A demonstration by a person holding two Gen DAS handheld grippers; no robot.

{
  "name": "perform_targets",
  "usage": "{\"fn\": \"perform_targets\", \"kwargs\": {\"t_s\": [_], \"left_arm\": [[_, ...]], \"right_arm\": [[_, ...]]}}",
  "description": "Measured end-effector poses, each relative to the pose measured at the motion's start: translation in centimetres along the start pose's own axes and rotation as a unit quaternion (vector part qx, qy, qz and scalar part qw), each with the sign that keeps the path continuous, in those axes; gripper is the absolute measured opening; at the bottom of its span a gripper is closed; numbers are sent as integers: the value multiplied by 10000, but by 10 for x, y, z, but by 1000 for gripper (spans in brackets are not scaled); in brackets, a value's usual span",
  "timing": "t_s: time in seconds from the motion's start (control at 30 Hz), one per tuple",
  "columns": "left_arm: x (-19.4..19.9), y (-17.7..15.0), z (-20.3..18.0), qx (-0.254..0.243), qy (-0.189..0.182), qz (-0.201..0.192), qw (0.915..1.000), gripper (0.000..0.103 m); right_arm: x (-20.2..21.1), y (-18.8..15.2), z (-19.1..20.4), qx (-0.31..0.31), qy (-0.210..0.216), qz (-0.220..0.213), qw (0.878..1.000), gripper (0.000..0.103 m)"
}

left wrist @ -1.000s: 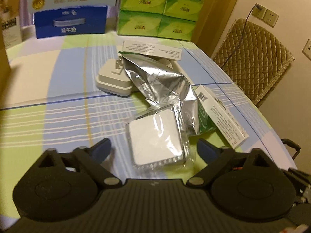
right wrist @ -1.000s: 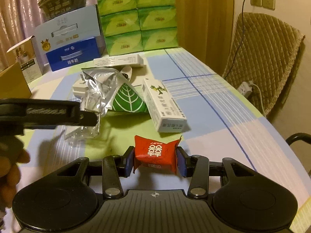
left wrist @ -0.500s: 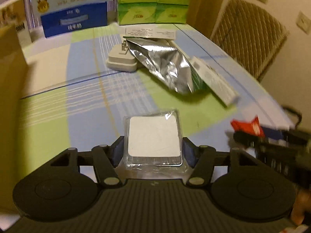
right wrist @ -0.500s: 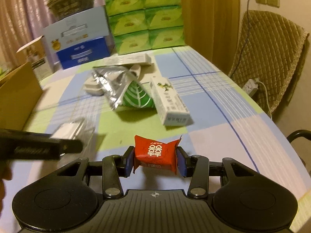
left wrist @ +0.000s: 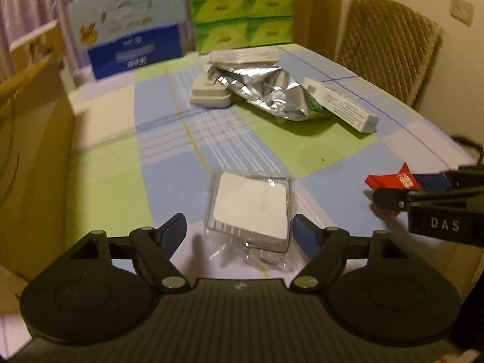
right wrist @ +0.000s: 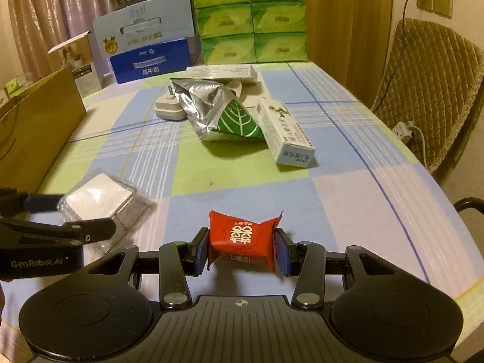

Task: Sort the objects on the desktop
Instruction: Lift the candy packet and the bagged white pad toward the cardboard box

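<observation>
On the checked tablecloth (right wrist: 348, 199), your left gripper (left wrist: 239, 230) stands wide open around the bagged white square (left wrist: 251, 208) near the front edge, while your right gripper (right wrist: 242, 249) pinches the red candy packet (right wrist: 242, 236); place it next, I judge.

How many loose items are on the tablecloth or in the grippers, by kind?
Narrow printed cartons: 2
Foil pouch: 1
White plug adapter: 1
Plastic-wrapped white square: 1
Red candy, held in right gripper: 1
Total: 6
</observation>
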State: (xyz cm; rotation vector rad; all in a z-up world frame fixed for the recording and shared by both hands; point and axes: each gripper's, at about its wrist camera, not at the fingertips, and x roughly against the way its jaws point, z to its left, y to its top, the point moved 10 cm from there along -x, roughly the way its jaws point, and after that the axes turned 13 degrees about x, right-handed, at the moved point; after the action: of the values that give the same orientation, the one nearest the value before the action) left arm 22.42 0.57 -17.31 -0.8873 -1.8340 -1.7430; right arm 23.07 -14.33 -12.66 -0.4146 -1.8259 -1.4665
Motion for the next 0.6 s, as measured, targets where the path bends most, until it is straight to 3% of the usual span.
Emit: {"fn": "perform_targets", "kwargs": {"t_s": [0.17,0.3,0.43,0.6], "left_arm": [[-4,1,-15,-782,84,-221,9967,77],[-19,-3,-16,-713,35,-32,9974,75],[-23,-5,-15,-588,-17,16,9983,59],[-21,-5,-16,-506,-37,72,9987,53]], "right_arm": [[-5,-4,-5,-75,-30,80,9999,42],[-6,-3,-5,-85,-32,62,9999,42],[-6,-3,-5,-118,-13,40,9999,42],[-6,-3,-6,-130,12,21,9999,42]]}}
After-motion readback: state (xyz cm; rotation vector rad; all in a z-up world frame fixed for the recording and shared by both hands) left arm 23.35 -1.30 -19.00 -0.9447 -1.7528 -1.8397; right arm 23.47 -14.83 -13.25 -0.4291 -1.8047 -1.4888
